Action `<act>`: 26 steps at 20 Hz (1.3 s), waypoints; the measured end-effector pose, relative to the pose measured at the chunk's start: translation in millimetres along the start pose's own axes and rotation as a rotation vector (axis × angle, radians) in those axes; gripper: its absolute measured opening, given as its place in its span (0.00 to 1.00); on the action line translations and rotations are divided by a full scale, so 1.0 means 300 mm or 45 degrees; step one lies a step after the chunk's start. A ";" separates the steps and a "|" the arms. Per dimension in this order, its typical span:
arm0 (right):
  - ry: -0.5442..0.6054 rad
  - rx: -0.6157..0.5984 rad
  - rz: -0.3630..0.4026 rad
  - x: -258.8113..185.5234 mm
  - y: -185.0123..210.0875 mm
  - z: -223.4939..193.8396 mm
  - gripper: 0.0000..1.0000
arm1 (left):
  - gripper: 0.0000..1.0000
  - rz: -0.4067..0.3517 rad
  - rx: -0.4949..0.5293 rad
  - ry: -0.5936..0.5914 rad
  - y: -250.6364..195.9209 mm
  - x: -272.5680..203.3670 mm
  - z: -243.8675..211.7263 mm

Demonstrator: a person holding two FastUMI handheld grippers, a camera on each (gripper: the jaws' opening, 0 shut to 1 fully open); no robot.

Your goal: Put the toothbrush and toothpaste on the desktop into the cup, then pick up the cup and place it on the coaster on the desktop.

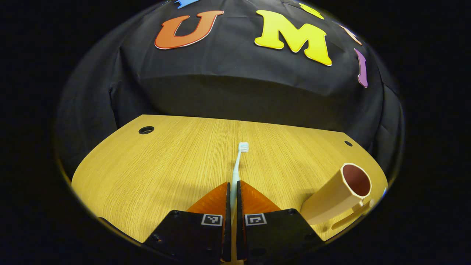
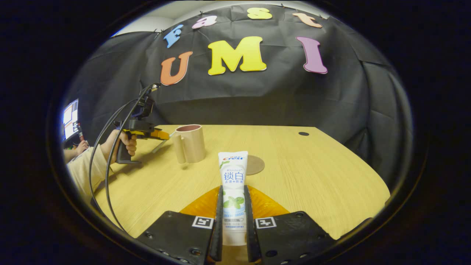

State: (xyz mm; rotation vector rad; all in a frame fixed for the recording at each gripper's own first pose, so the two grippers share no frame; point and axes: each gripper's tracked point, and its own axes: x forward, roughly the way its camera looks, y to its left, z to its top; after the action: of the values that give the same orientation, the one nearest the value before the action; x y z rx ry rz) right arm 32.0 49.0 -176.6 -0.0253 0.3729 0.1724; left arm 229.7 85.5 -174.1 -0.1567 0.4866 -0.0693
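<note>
Left gripper [image 1: 233,198]: clamped on the brush [image 1: 237,167], which is held by its handle; both fingers are pressed on it, and the bristle end sticks out ahead, over the desk [image 1: 154,173].
Right gripper [image 2: 233,206]: clamped on the paste [image 2: 233,184], which is held by its lower part between both fingers, with the top end pointed forward.
Cup [image 2: 190,142]: seen standing upright on the desk, mouth up, handle toward the camera in the right gripper view. In the left gripper view it is just off to the right of the brush and nothing is seen inside it.
Coaster [image 2: 254,164]: a flat round disc lying on the desk, near the cup and just behind the paste. Nothing is on it.
Step in hand: the brush is judged to go in first, since it is nearest the cup. It should be tipped handle down, brought over the mouth, lowered inside, and only then let go.
Care: the cup could be knocked over if the rim is bumped from the side.
Edges: the cup sits well in from the desk edges.
Open room: bare desk is seen on the far side and to the right of the coaster, so the paste can be kept waiting there.
</note>
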 end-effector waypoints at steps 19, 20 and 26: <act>-0.059 0.025 -0.004 -0.057 -0.033 0.041 0.27 | 0.08 -0.192 0.111 -0.466 -0.475 -0.313 0.427; -0.060 0.029 -0.007 -0.055 -0.040 0.042 0.27 | 0.08 -0.193 0.110 -0.470 -0.493 -0.309 0.427; -0.067 0.038 -0.009 -0.060 -0.056 0.048 0.26 | 0.08 -0.221 0.072 -0.440 -0.571 -0.258 0.401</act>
State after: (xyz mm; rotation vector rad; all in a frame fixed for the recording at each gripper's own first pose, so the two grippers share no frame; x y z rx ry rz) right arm 23.7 30.2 -156.9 0.0073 0.3226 0.1601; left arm 213.0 -59.3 -5.0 -0.1519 0.1254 -0.2220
